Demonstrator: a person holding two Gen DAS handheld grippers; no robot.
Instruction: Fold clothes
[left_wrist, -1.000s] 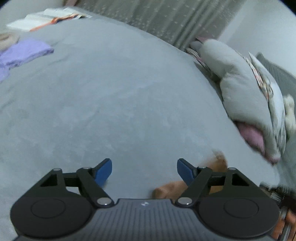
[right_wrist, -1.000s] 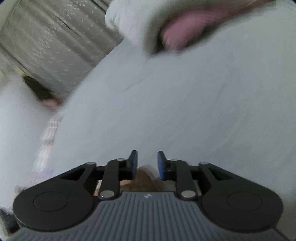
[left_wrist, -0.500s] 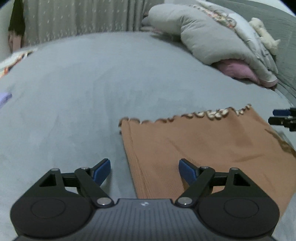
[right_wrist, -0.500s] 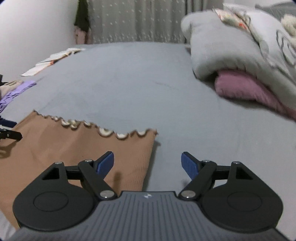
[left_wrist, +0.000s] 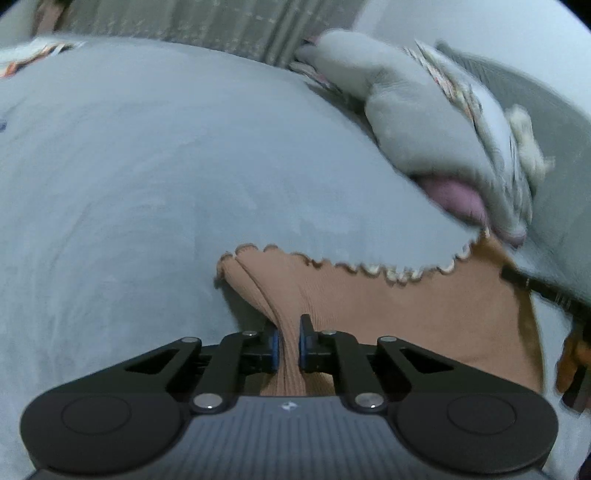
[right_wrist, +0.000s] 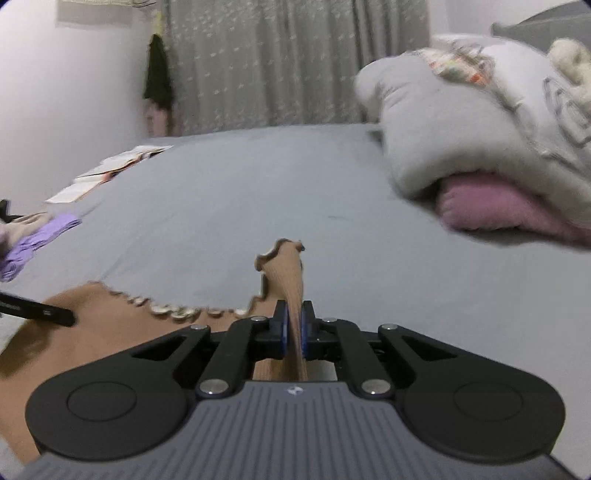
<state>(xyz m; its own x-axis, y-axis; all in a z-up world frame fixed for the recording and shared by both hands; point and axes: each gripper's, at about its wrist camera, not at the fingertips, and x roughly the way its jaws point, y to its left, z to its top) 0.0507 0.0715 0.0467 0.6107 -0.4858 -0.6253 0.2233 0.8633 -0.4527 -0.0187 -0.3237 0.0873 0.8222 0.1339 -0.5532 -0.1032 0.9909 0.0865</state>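
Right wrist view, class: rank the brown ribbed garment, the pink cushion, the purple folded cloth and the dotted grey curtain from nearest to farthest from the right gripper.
1. Brown ribbed garment: pinched in the right gripper.
2. Pink cushion, right, and purple folded cloth, left: too close to call.
3. Dotted grey curtain: behind the bed.

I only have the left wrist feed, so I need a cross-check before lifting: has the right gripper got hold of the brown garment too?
Observer: Yes. In the right wrist view the right gripper is shut on the brown garment, a ruffled corner standing up past its pads.
Operator: Anything else lying on the bed that I can't see?
Observer: A folded lilac cloth lies at the far left of the grey bed.
Operator: And beyond it?
Observer: Open papers or booklets lie near the wall.
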